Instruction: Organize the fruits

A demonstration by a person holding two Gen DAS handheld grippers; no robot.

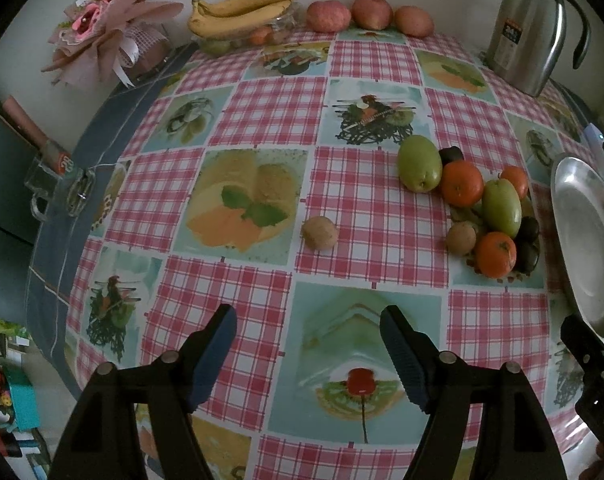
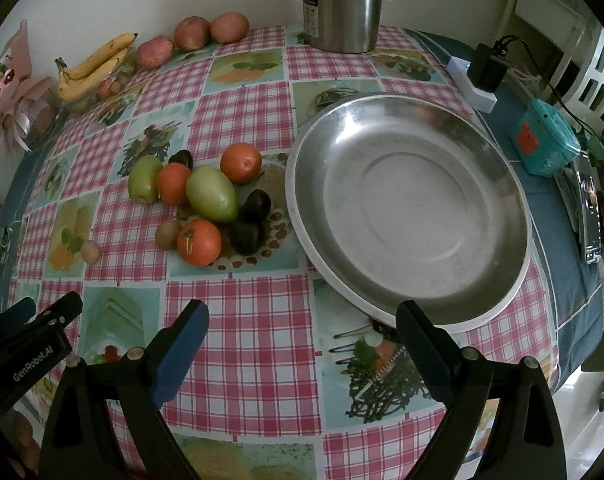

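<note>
A pile of fruit lies on the checked tablecloth: green fruits [image 2: 211, 193] [image 1: 419, 163], oranges [image 2: 199, 242] [image 1: 461, 183], dark fruits [image 2: 255, 207] and small brown kiwis [image 2: 167, 234]. One kiwi [image 1: 320, 233] lies apart, left of the pile. An empty steel dish [image 2: 406, 208] [image 1: 590, 240] sits right of the pile. My left gripper [image 1: 308, 316] hovers open above the cloth, in front of the lone kiwi, holding nothing. My right gripper [image 2: 302, 312] is open too, over the cloth by the dish's near rim.
Bananas [image 1: 241, 8] over a glass bowl and three apples [image 1: 368, 14] line the far edge by the wall. A steel thermos jug [image 2: 344, 2] stands at the back. A wrapped bouquet [image 1: 101, 36], a charger [image 2: 484, 74] and a teal box [image 2: 546, 142] sit at the sides.
</note>
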